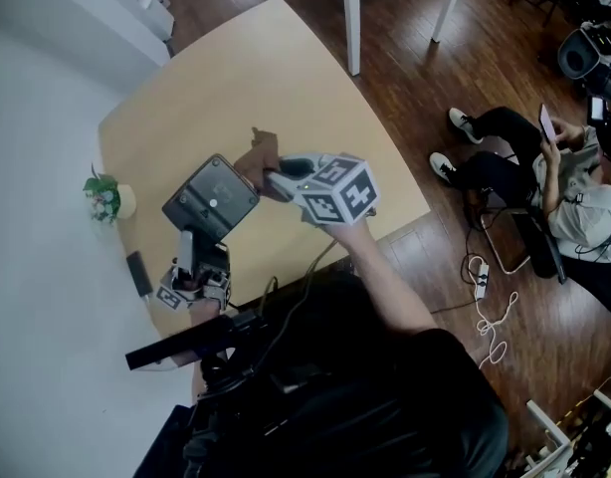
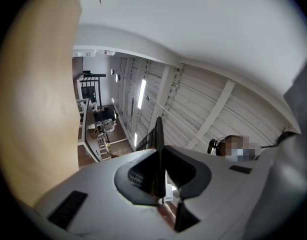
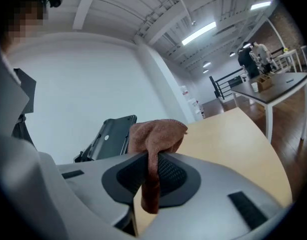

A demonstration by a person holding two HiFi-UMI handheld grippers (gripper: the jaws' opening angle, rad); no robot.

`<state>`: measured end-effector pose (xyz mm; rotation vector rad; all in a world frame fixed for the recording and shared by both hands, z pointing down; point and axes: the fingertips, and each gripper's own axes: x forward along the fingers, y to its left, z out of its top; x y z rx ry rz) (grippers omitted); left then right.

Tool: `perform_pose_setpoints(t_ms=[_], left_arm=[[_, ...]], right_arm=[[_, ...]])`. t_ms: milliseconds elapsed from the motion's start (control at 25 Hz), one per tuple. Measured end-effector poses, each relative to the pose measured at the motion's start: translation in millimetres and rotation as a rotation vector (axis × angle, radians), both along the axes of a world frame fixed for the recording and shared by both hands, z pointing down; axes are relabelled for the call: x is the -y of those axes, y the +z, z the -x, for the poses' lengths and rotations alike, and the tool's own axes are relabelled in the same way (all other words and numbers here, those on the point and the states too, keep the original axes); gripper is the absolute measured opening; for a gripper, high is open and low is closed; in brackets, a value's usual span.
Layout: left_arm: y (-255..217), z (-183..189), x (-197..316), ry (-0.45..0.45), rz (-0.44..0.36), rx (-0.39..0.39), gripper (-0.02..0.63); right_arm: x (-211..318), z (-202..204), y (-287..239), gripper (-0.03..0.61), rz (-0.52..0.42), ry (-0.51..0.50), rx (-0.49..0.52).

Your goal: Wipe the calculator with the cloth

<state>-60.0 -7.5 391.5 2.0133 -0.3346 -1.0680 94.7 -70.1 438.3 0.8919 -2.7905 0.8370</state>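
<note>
Your left tongs [image 2: 161, 176] are clenched on the thin edge of the calculator [image 1: 212, 197]. The pads sit only a little way apart, with that edge pinched between them. You hold the calculator up off the tabletop [image 1: 286, 78], tipped so that a wide flat side faces up at you. I think you hold it this way so it stays put and the cloth can rub that side without it sliding around. Your right tongs [image 3: 151, 176] are clenched too, and they squeeze a fold of the brown cloth [image 3: 157, 133]. A soft bunch of cloth sticks out past the tips and a short tail hangs down between the pads. That bunch is likely there to make a soft rubbing end, so the hard tips stay off the calculator. In the head view the cloth is right beside the far edge of the calculator, but I cannot tell if they touch. A little plant [image 1: 106, 198] stands near the edge of the tabletop, well apart from both tongs.
</note>
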Motion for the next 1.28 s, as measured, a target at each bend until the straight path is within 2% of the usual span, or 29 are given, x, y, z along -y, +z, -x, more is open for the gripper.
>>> perform_pose_setpoints(t_ms=[80, 160, 360, 440, 520, 600, 720, 920, 1040, 1120, 1280], left_arm=[[4.4, 0.0, 3.9, -0.016, 0.022, 0.003, 0.057], [9.2, 1.7, 7.2, -0.033, 0.043, 0.005, 0.057], [13.0, 4.2, 13.5, -0.070, 0.063, 0.002, 0.057], [11.5, 2.4, 14.3, -0.073, 0.062, -0.005, 0.058], [8.3, 0.7, 13.0, -0.070, 0.055, -0.017, 0.058], [6.1, 1.3, 10.8, -0.066, 0.050, -0.031, 0.066], [3.8, 4.6, 6.7, -0.069, 0.043, -0.040, 0.069], [10.5, 15.2, 6.2, -0.090, 0.054, -0.056, 0.056], [13.0, 18.5, 6.1, -0.103, 0.058, -0.035, 0.054], [15.7, 18.4, 7.7, -0.108, 0.063, -0.013, 0.055], [18.8, 9.5, 8.9, -0.095, 0.063, 0.018, 0.057]], right_arm=[[-2.7, -12.7, -2.7, 0.032, 0.008, 0.030, 0.027], [-13.0, -11.6, -17.4, 0.032, -0.011, 0.015, 0.066], [-56.8, 44.9, -74.4, 0.034, -0.076, -0.181, 0.217], [-70.1, 72.4, -72.3, 0.034, -0.089, -0.247, 0.187], [-73.2, 87.9, -55.3, 0.034, -0.089, -0.269, 0.121], [-67.5, 84.8, -41.9, 0.035, -0.077, -0.248, 0.095], [-49.7, 59.5, -22.8, 0.035, -0.047, -0.173, 0.055], [-18.2, 1.4, 23.8, 0.032, 0.020, 0.009, -0.067], [-18.6, -18.7, 17.9, 0.032, 0.027, 0.062, -0.032], [-27.5, -10.8, -5.4, 0.032, -0.014, 0.027, 0.021], [-60.1, 46.2, -59.6, 0.034, -0.126, -0.169, 0.121]])
